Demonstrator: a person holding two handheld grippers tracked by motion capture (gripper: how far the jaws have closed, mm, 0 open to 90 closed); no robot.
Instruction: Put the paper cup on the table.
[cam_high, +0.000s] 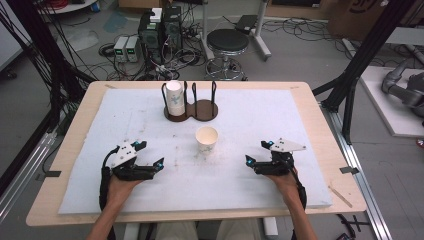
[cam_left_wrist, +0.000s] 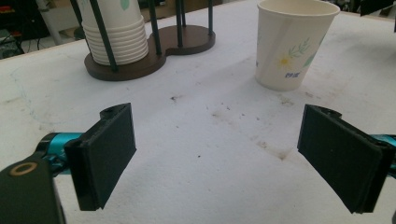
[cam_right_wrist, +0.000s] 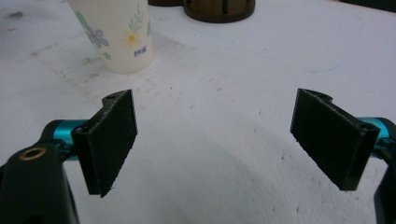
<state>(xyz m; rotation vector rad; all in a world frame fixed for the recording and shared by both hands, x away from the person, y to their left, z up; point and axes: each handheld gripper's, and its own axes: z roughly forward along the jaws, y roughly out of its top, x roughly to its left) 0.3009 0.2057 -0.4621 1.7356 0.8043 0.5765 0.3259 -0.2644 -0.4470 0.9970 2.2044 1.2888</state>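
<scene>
While both hands are resting low on the white-padded worktop (cam_high: 125, 200), the left gripper (cam_high: 150, 155) and right gripper (cam_high: 257, 152) are holding their jaws released and empty; beyond, between them, a paper cup (cam_high: 206, 139) is standing upright, and farther off the cup rack (cam_high: 191, 107) is holding a cup stack (cam_high: 174, 97).

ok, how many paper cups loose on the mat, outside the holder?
1: a single cup upright mid-mat, between the grippers. The rest sit as a nested stack in the holder's left slot; stack count unclear.
</scene>
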